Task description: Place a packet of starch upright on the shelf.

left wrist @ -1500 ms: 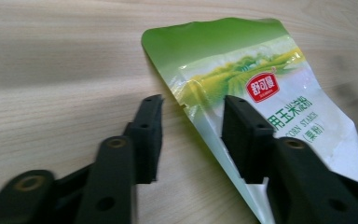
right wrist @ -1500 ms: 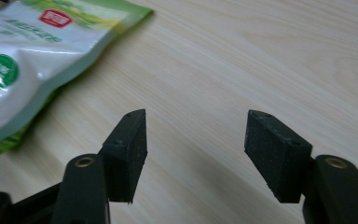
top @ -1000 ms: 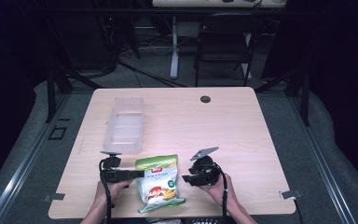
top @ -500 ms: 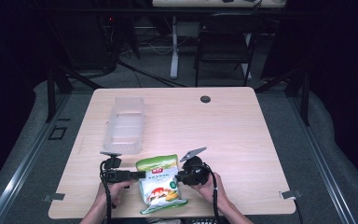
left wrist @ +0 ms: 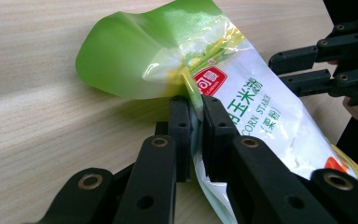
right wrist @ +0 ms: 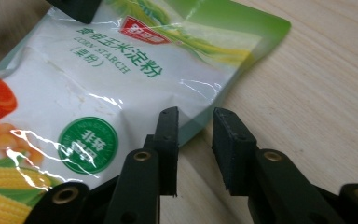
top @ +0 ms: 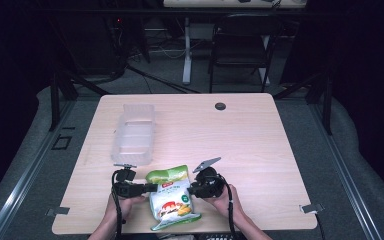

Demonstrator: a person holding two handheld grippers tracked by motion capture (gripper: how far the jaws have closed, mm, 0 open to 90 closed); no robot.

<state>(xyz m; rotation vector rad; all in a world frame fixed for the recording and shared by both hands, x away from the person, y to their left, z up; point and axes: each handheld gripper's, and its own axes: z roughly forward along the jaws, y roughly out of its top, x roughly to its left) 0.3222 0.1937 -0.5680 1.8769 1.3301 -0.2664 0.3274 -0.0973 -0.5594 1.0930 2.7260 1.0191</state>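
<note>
Clearly the left gripper (left wrist: 193, 135) has just been closing and now pinches the edge of the corn starch bag (left wrist: 242, 107) between its jaws. The right gripper (right wrist: 196, 149) has its jaws a little apart, just reopened a touch, the bag's corner beside its left jaw and nothing clamped. The bag lies flat between both on the table (top: 260, 145). The film is glossy, thin and crinkled, so it could slide out of a one-sided pinch or tear. A ribbed clear tray (top: 134, 134) sits well beyond the left gripper.
</note>
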